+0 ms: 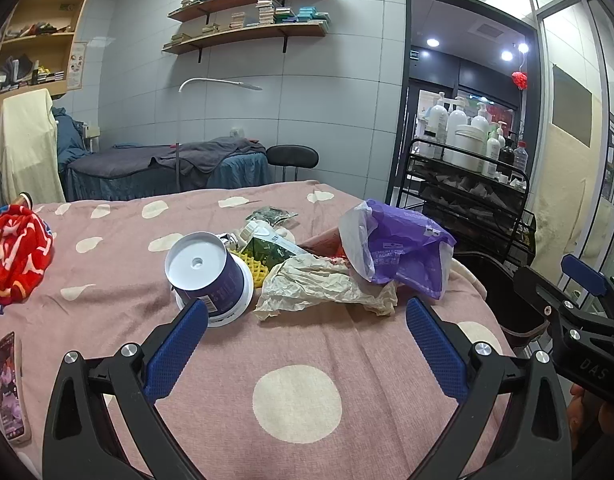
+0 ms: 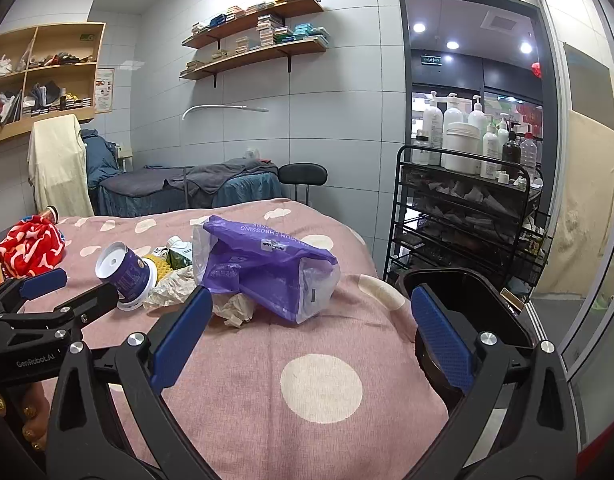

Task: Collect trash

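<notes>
A heap of trash lies on the pink dotted bed cover: a tipped purple-and-white cup, crumpled beige paper, a purple plastic bag, a green carton and yellow foam netting. My left gripper is open and empty just short of the cup and paper. My right gripper is open and empty just short of the purple bag. A black bin stands at the bed's right edge.
A red patterned cloth lies at the left of the bed and a phone near the front left. A black cart with bottles stands to the right behind the bin. Another bed and a stool stand beyond.
</notes>
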A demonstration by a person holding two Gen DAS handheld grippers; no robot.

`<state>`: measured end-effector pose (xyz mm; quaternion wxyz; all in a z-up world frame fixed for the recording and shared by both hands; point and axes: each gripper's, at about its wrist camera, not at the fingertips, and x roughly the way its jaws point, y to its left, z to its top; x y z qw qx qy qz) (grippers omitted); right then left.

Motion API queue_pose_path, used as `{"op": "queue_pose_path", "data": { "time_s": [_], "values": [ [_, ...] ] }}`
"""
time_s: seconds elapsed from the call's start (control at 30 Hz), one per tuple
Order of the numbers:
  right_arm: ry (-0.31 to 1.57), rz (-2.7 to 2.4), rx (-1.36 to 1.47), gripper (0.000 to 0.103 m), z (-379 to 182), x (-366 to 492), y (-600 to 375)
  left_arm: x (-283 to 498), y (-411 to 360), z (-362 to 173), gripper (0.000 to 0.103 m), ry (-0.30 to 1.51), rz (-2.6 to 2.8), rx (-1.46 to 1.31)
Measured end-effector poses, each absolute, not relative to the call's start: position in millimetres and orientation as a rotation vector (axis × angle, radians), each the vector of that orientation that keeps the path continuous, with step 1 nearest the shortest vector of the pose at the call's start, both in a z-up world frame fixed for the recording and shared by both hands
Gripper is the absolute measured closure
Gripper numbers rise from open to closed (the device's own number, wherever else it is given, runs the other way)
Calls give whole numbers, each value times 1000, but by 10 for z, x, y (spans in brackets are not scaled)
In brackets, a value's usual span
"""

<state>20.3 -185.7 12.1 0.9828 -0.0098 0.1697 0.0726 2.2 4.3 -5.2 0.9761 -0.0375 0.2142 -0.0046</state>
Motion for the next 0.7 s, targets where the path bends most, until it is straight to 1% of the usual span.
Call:
{"op": "queue_pose_path", "data": {
  "time_s": [0.7],
  "values": [
    [350,148,-9,4,110,196,-1873,11,33,-65,5,440,-17,-84]
  ]
}}
